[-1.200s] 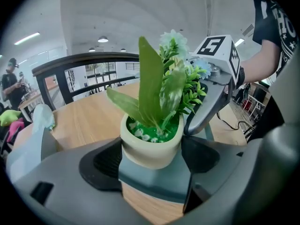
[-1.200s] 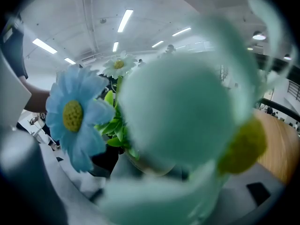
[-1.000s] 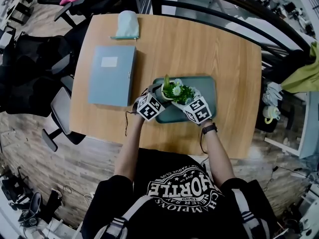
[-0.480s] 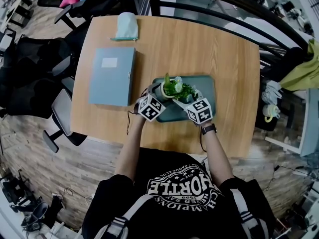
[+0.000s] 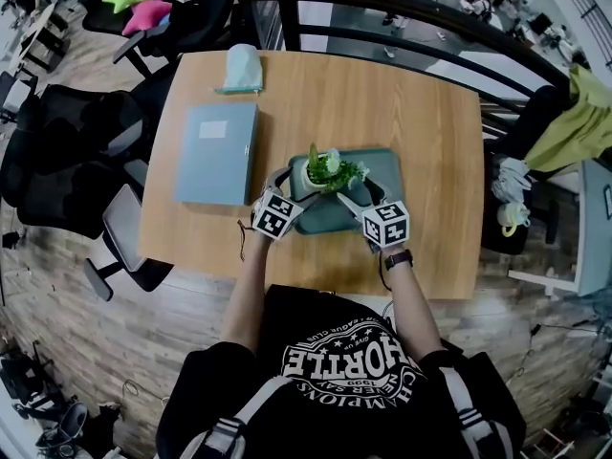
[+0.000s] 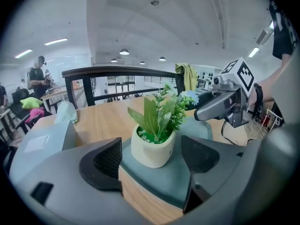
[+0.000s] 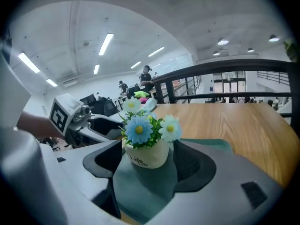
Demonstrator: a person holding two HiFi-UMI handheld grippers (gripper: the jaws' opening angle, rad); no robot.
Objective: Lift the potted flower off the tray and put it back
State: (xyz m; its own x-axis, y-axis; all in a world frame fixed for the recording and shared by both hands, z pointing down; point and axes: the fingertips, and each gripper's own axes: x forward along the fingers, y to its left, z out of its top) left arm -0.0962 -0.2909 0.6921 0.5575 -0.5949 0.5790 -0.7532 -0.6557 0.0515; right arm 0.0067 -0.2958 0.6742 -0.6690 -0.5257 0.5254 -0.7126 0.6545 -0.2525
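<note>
- The potted flower (image 5: 323, 172) stands on the tray (image 5: 387, 175), at its left end.
- Left tongs (image 6: 151, 144) are spread at the tray's near edge, clear of the pot.
- Right tongs (image 7: 147, 146) have just been closing a little but are spread too, with the pads off the pot.

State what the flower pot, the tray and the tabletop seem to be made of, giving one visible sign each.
Pot: likely glazed ceramic, smooth cream, faint sheen.
Tray: probably matte plastic, uniform dark green.
Tabletop: wood or wood-look laminate, visible grain.
</note>
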